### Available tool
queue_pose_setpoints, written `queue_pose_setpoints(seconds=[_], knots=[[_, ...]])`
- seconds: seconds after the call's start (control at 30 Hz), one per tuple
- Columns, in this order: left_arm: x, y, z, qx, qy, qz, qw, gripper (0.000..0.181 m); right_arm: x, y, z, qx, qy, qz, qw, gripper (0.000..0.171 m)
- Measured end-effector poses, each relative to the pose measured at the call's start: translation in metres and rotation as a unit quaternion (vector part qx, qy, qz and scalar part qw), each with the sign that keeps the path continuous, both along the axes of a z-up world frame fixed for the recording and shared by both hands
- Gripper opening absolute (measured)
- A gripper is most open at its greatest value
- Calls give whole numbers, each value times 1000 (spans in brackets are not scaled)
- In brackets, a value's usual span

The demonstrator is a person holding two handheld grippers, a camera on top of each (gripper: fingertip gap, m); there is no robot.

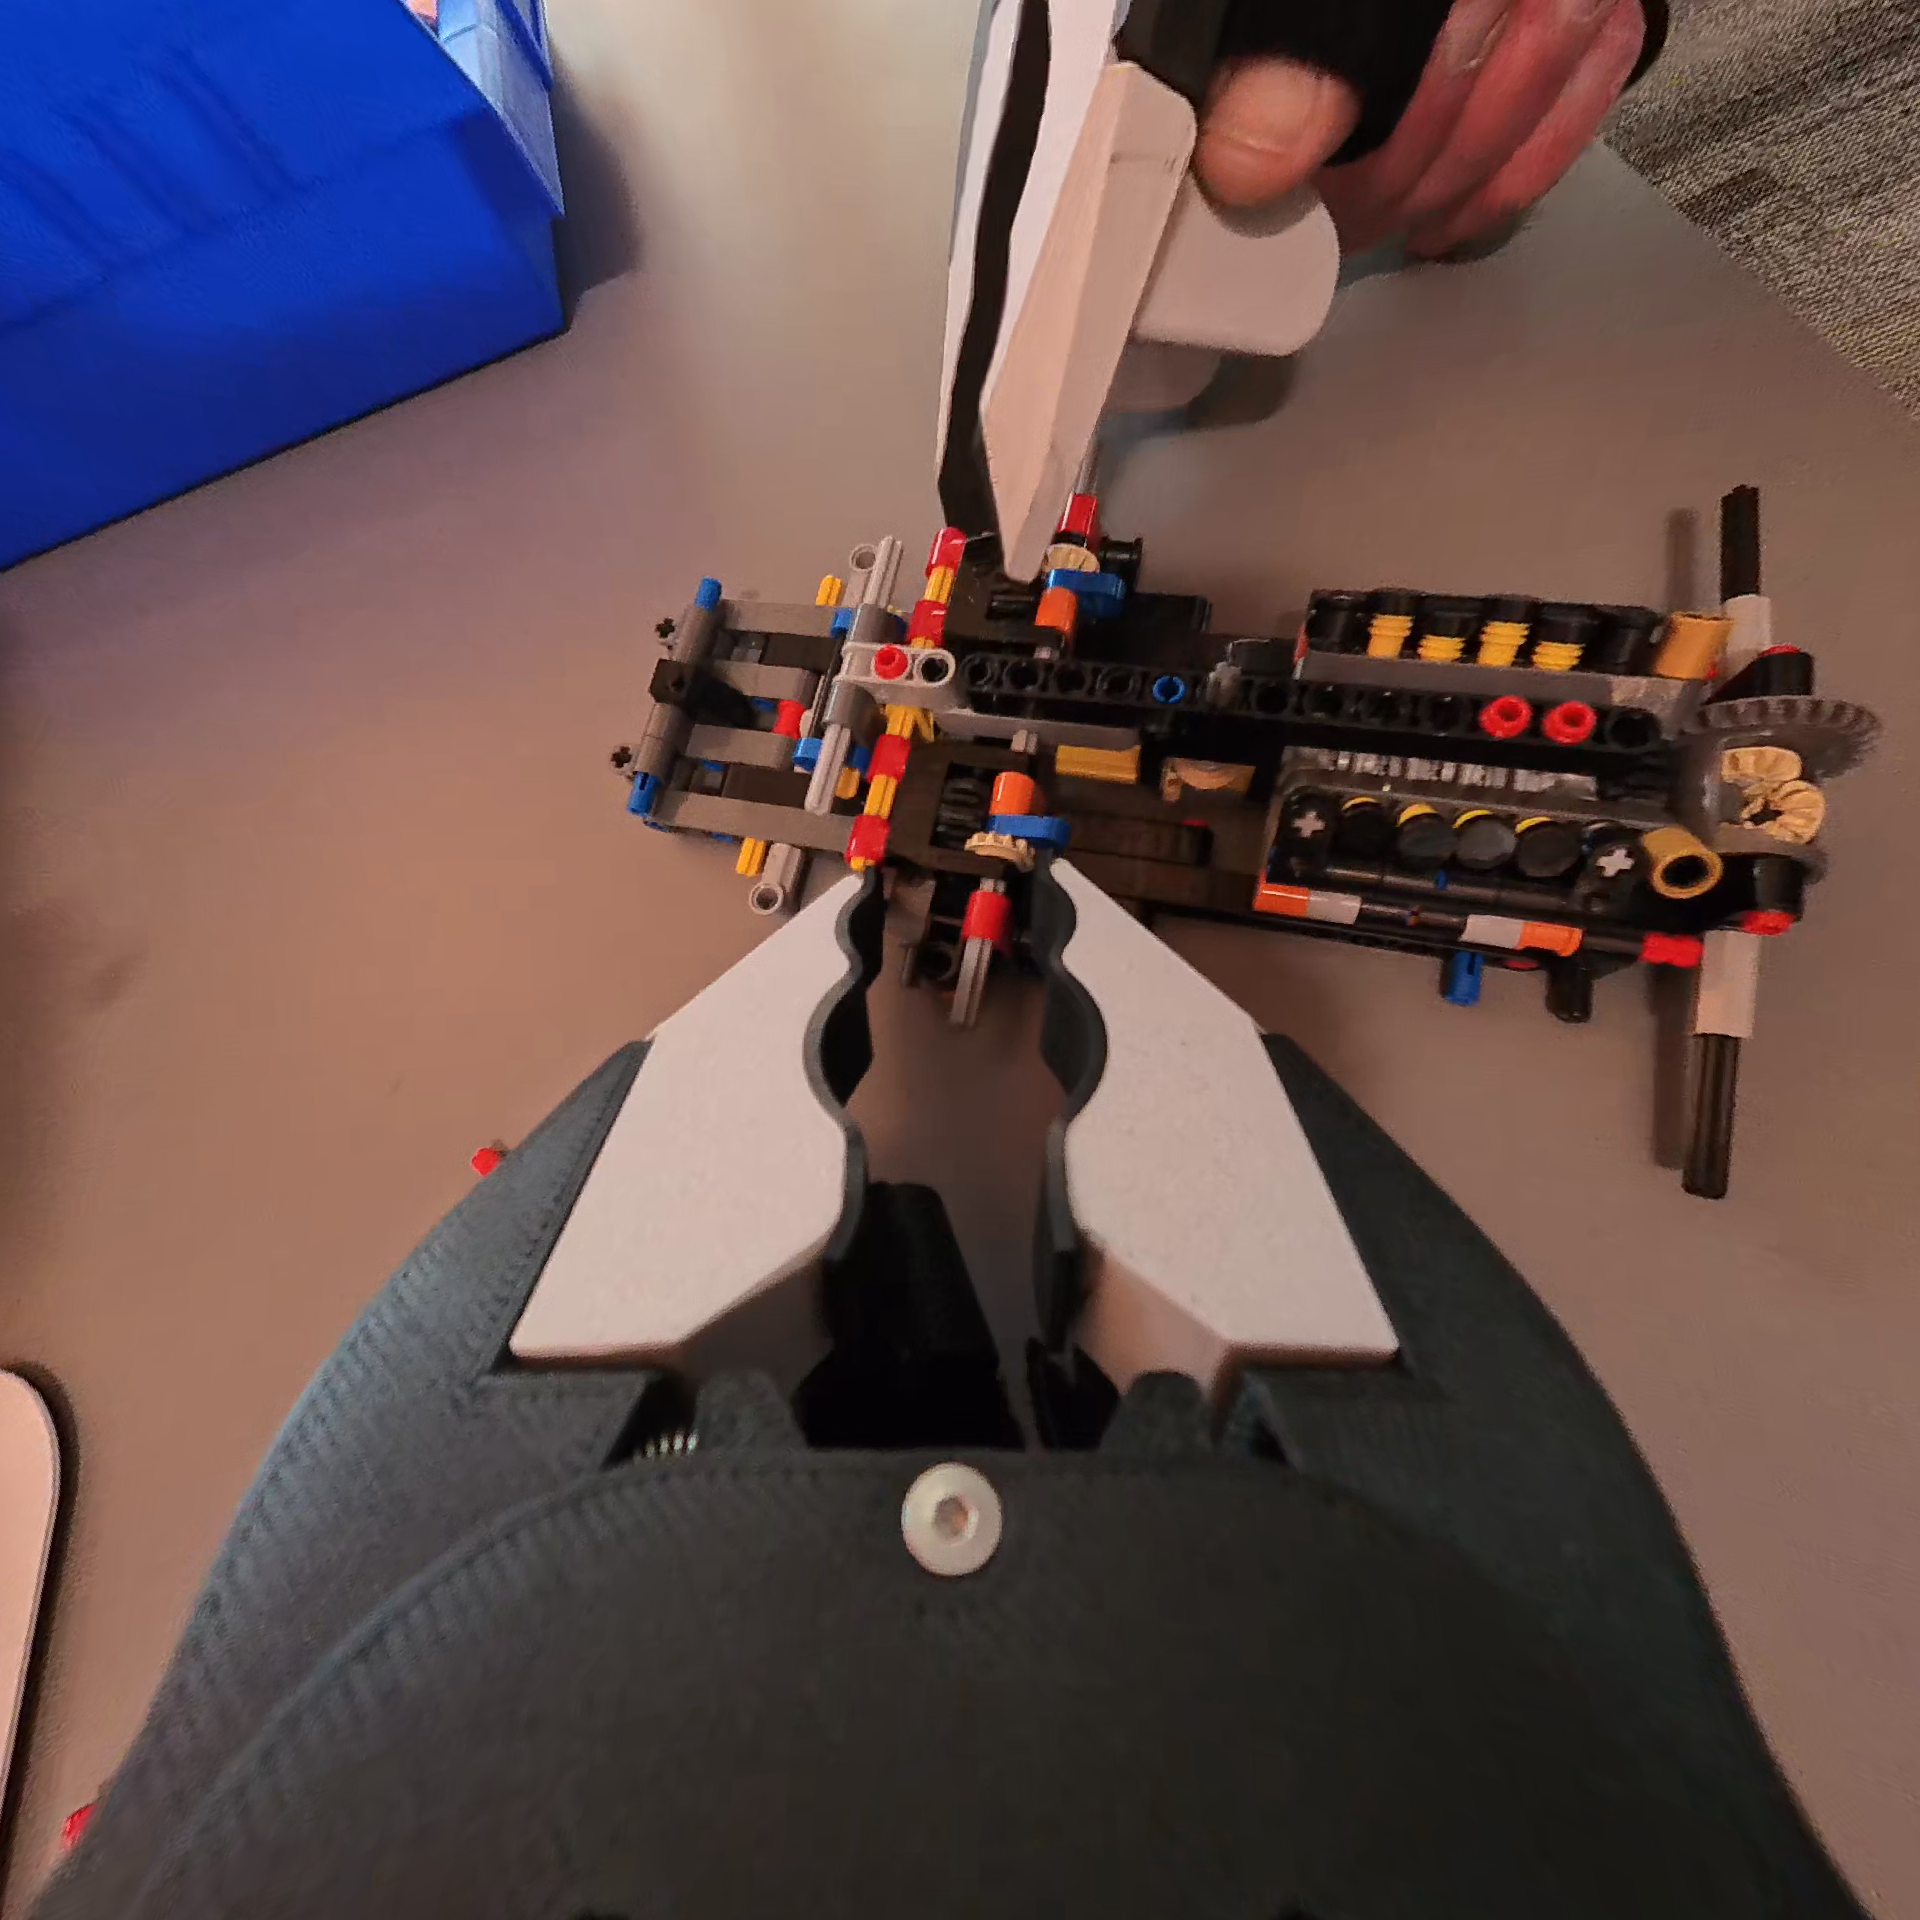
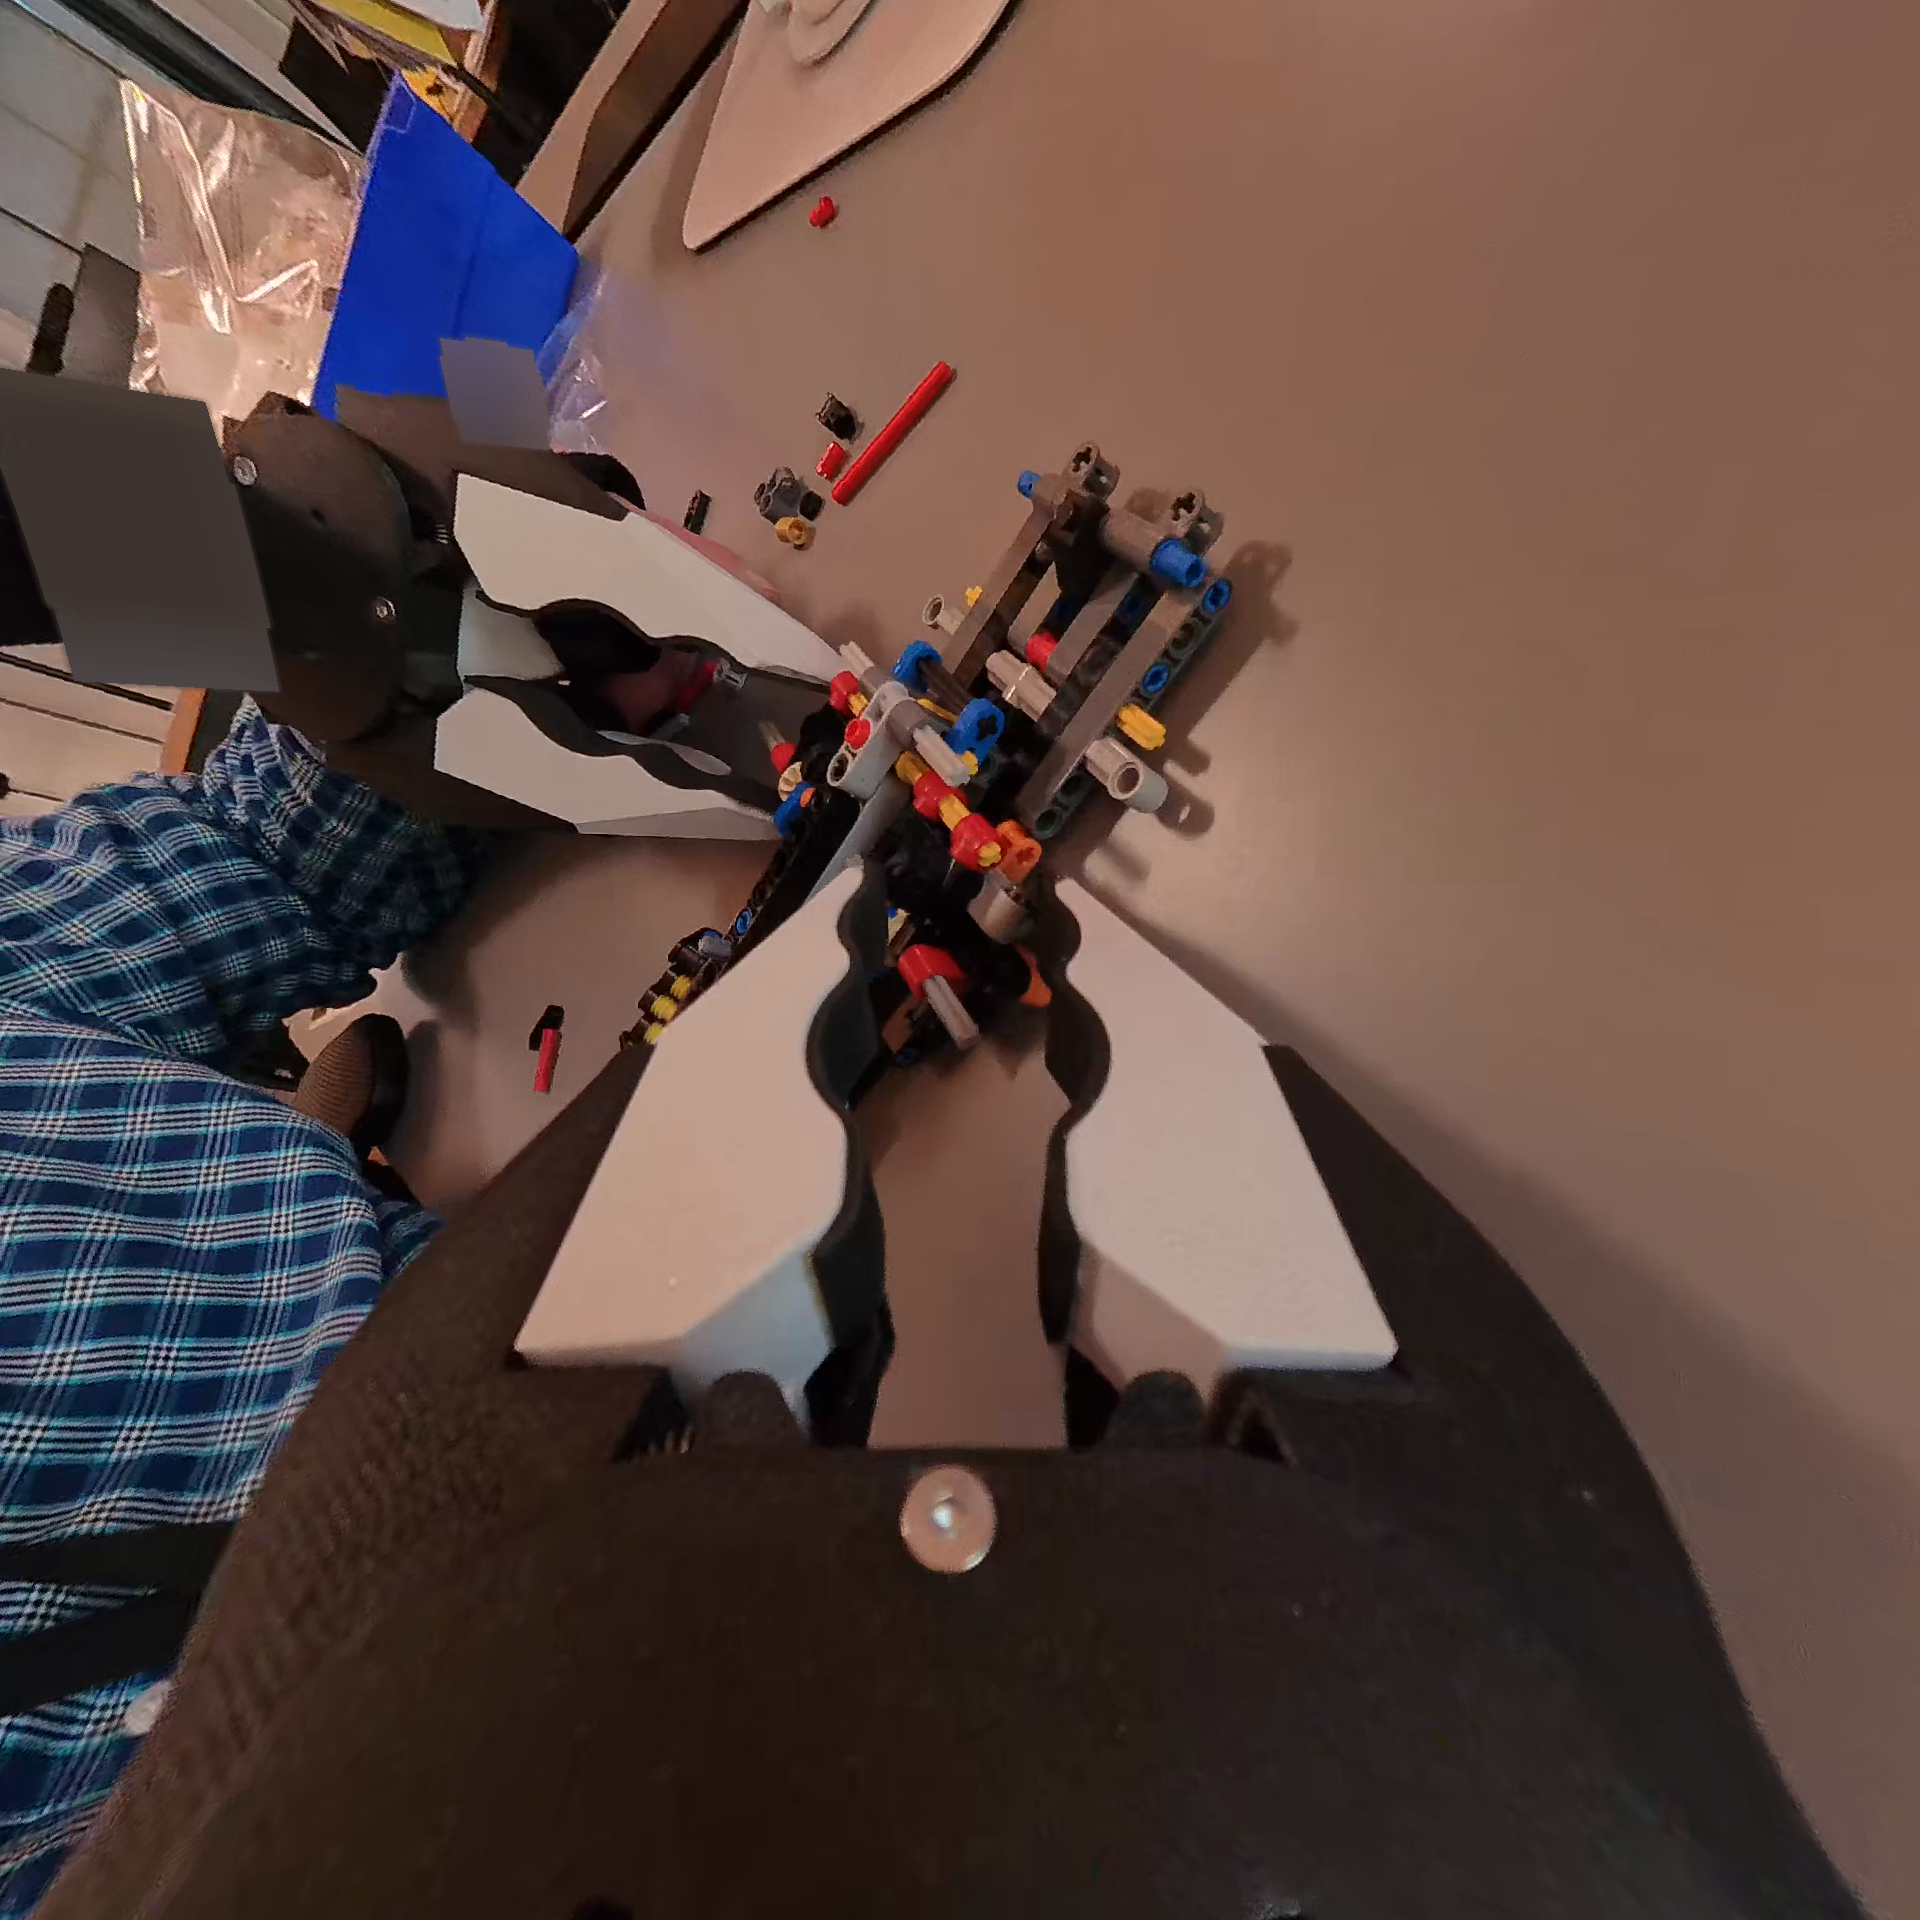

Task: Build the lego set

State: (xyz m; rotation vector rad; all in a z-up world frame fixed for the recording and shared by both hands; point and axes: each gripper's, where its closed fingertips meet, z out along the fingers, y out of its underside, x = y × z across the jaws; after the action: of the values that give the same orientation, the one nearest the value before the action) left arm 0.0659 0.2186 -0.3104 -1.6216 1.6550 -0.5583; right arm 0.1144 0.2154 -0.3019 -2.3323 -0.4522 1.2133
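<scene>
A long, part-built Lego Technic chassis (image 1: 1195, 748) of black and grey beams, studded with red, blue, yellow and orange pins, lies flat on the grey-brown table (image 1: 416, 831); one end carries a grey bevel gear and tan gears, the other an open frame of grey beams (image 2: 1101, 644).

The left gripper (image 1: 956, 883), white-fingered with black wavy inner pads on a dark textured body, reaches the near side of the chassis; its jaws stand apart, their tips at either side of a grey axle with a red bush (image 1: 985, 925) that juts from the model; whether the tips touch the model cannot be told.

The right gripper (image 2: 961, 883) comes at the chassis from the opposite side; its jaws are likewise apart, flanking another red bush on a grey axle (image 2: 935, 977); no firm grasp shows; in the left wrist view its fingers (image 1: 1039, 416) point steeply down onto the far edge of the model, held by a hand (image 1: 1434, 114) in a black fingerless glove.

A blue box (image 1: 239, 229) stands well apart at the table's far corner; loose parts lie beyond the frame end, among them a long red axle (image 2: 896, 431) and a small red pin (image 2: 822, 211); another short red-and-black piece (image 2: 544, 1047) lies near the person's blue plaid sleeve (image 2: 177, 1195).
</scene>
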Motion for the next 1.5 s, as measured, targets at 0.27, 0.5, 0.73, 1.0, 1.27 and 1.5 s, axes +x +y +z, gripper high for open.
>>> queue_pose_setpoints(seconds=[0.27, 0.5, 0.73, 1.0, 1.27, 1.5], knots=[[0, 0, 0, 1, 0, -1, 1000, 28, 4, -2, -1, 1, -28, 8, 1000, 24], [0, 0, 0, 2, 1, -1, 1000, 27, 3, -2, -2, -20, -39, 15, 999, 24], [-1, 0, 0, 4, 3, 1, 1000, 27, 2, 0, -2, -27, -60, 35, 997, 24], [-2, 1, 0, 6, 4, 5, 1000, 26, 0, 2, -3, -28, -70, 40, 996, 25], [-3, 2, 0, 8, 5, 9, 1000, 26, -2, 4, -2, -23, -88, 40, 995, 26], [-4, 2, 0, 11, 6, 11, 1000, 26, -3, 5, -2, -17, -99, 37, 994, 26]])
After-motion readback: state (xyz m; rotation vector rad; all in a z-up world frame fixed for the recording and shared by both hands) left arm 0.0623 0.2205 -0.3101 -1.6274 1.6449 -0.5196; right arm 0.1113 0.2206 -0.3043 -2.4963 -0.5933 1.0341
